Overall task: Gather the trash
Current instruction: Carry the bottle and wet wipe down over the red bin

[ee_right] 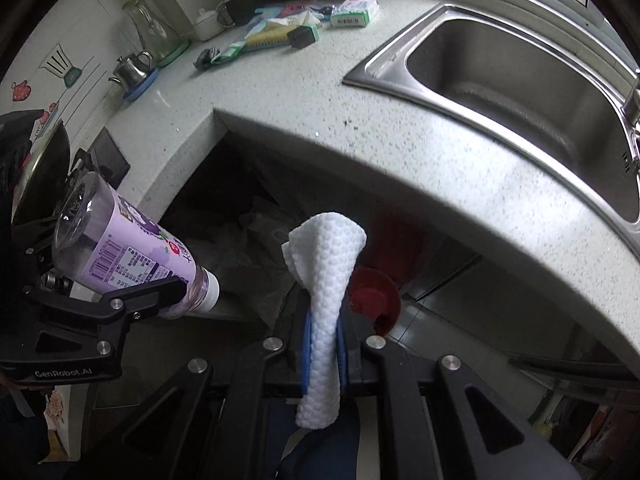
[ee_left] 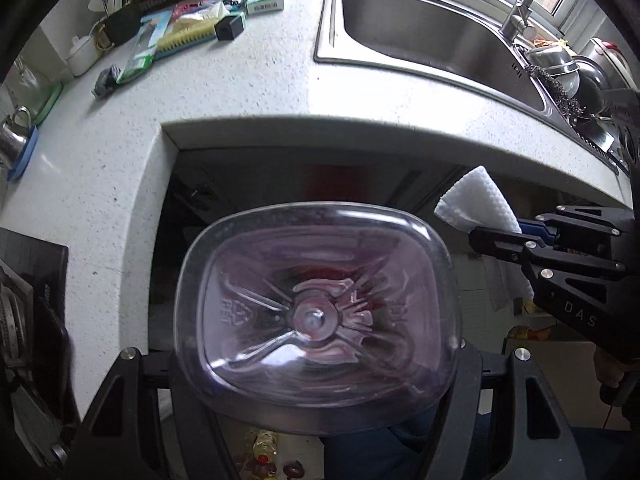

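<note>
A clear plastic bottle [ee_left: 316, 316] with a purple label is clamped in my left gripper [ee_left: 320, 364], its base facing the left wrist camera. In the right wrist view the bottle [ee_right: 120, 248] tilts cap-down at the left, and the left gripper [ee_right: 168, 292] is shut on it near the neck. My right gripper [ee_right: 324, 336] is shut on a crumpled white paper towel [ee_right: 328, 264], which sticks out beyond its blue pads [ee_right: 306, 344]. The left wrist view shows that towel [ee_left: 476, 200] and the right gripper [ee_left: 516, 236] at the right. Both grippers hang off the counter edge, above a dark bag-lined bin [ee_right: 256, 220].
A speckled white counter [ee_right: 400, 152] wraps around the corner, with a steel sink [ee_right: 520, 80] and tap [ee_left: 524, 4]. Packets, a brush and a black box [ee_left: 229, 26] lie at the back. A stove [ee_left: 24, 300] and kettle [ee_right: 132, 68] stand left. A red object [ee_right: 372, 296] sits low beside the bin.
</note>
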### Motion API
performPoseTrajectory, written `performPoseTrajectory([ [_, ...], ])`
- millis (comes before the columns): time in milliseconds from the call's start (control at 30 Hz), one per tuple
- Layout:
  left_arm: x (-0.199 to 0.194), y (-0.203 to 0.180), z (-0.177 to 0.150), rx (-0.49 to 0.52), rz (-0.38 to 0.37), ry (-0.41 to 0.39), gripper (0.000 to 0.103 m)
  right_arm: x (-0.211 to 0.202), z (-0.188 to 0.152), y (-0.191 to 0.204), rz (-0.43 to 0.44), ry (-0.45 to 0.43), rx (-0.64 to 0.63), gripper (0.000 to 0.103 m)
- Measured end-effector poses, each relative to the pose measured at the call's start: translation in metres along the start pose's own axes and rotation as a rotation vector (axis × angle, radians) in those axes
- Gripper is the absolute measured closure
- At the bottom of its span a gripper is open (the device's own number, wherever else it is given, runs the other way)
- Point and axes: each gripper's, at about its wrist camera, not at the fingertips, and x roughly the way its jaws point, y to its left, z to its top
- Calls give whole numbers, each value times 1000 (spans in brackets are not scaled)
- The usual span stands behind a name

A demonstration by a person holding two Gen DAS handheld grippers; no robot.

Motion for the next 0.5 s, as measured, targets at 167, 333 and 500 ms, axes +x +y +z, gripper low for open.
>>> performPoseTrajectory([
  [167, 34, 3, -8, -20, -13, 29, 36, 32, -7, -2, -1, 40, 7, 94],
  [333, 88, 10, -12, -17, -46, 59, 36, 72, -20, -8, -20, 62, 24, 94],
  [500, 155, 18, -15, -19, -78, 82, 36, 130, -28, -22, -27, 97, 45, 94],
])
